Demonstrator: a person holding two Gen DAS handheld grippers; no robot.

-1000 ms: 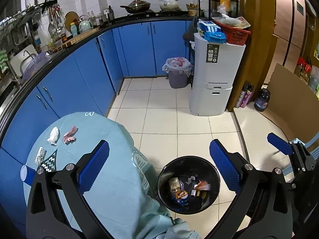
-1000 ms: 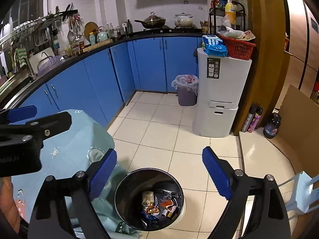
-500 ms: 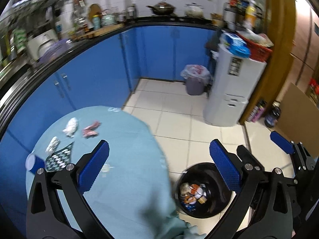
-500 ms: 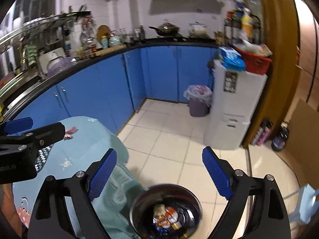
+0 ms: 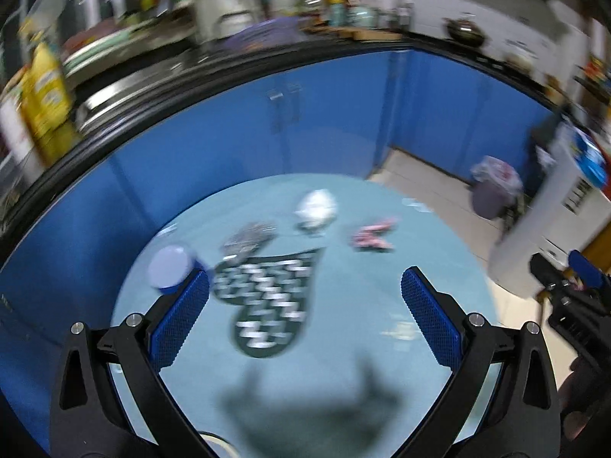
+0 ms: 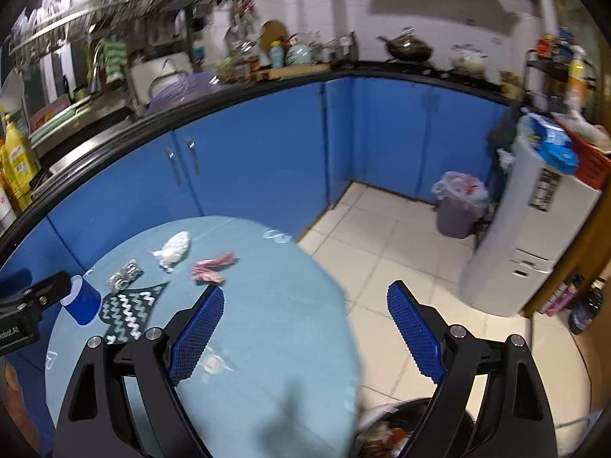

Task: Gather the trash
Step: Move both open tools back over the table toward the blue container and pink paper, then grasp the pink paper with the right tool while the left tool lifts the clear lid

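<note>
On the round table with a light-blue cloth (image 5: 343, 343) (image 6: 267, 324) lie a crumpled white tissue (image 5: 317, 208) (image 6: 175, 249), a pink wrapper (image 5: 372, 234) (image 6: 212, 267), a silvery wrapper (image 5: 248, 236) (image 6: 125, 274), a dark zigzag-patterned packet (image 5: 267, 297) (image 6: 131, 307) and a blue cup (image 5: 172, 271) (image 6: 81, 299). My left gripper (image 5: 305, 316) is open over the table, nothing between its fingers. My right gripper (image 6: 305, 332) is open too, above the table's right edge. The black trash bin (image 6: 389, 431) with litter inside shows at the bottom, mostly hidden.
Blue kitchen cabinets (image 6: 267, 145) under a black counter curve behind the table. A lined grey bin (image 6: 456, 206) and a white appliance (image 6: 530, 236) with a red basket stand on the tiled floor at right. The left view is motion-blurred.
Both grippers swung left from over the black bin toward the table. The trash on the table has come toward the centre of both views; the bin slid out at the bottom. Jaws stayed open.
</note>
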